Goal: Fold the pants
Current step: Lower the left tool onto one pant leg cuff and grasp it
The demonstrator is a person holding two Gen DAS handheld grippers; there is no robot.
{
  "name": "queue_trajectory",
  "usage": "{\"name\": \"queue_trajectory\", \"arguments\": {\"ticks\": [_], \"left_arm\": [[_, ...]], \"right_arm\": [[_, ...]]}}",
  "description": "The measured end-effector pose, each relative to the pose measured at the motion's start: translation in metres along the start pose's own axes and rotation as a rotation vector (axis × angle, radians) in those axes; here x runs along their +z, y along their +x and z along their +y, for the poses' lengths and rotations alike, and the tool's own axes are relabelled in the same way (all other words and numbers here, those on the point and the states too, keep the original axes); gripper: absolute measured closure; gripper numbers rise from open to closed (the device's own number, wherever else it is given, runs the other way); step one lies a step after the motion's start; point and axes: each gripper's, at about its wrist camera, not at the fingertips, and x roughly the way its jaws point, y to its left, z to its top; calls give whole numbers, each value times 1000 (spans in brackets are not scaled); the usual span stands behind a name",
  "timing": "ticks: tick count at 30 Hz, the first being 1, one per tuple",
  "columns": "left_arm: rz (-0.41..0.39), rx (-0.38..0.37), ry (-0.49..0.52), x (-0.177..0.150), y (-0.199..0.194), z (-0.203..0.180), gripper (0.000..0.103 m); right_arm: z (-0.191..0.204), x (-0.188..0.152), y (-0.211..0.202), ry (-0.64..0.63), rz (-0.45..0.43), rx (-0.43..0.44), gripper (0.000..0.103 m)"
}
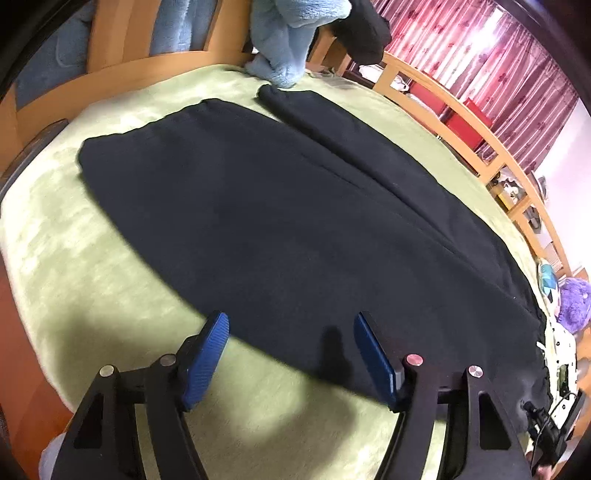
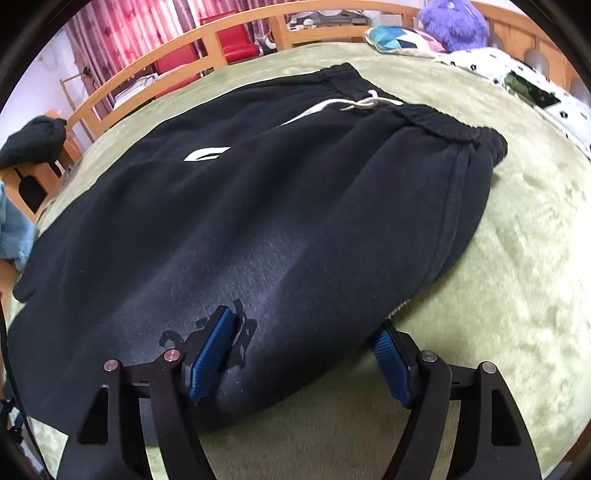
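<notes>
On bed (image 1: pixel 92 258), green cover: black pants (image 1: pixel 280 206) spread flat, waistband toward the pillow end. Left claw (image 1: pixel 291 354) wide over the pants' near edge; right claw (image 2: pixel 306 354) wide, straddling their near edge, gripping nothing.

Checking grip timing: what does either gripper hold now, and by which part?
Nothing: the left gripper and right gripper stand open over the pants' near edge.

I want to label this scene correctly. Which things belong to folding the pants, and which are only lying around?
For the job:
- black pants
- left claw, open
- right claw, open
- green blanket under them

Lying about:
- purple plush toy
- light blue fleece
- dark garment on the rail
</notes>
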Motion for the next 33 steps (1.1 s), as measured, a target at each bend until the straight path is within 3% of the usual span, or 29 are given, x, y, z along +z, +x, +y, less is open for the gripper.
{"name": "queue_trajectory", "arguments": {"ticks": [1, 4, 11, 13, 14, 16, 18, 23, 33], "left_arm": [[5, 23, -15, 0, 1, 5, 35], [3, -30, -87, 2, 3, 21, 35], [-13, -13, -141, 19, 20, 17, 35], [-28, -17, -149, 20, 21, 15, 37], [-32, -17, -149, 21, 20, 15, 53], [-24, -32, -151, 24, 19, 18, 80], [0, -84, -170, 29, 19, 25, 86], [-10, -170, -178, 37, 1, 30, 88], [-97, -233, -105, 69, -39, 9, 89]], "right_arm": [[0, 1, 1, -3, -5, 1, 29], [-2, 2, 3, -3, -10, 15, 29], [-1, 8, 8, 0, -31, -6, 27], [3, 10, 9, -4, -47, -23, 35], [2, 10, 8, -6, -58, -26, 49], [2, 12, 7, -8, -67, -6, 62], [-3, 13, 5, 6, -60, 20, 71], [-9, 17, -10, 39, -83, 66, 81], [-8, 37, -48, 21, -139, 129, 84]]}}
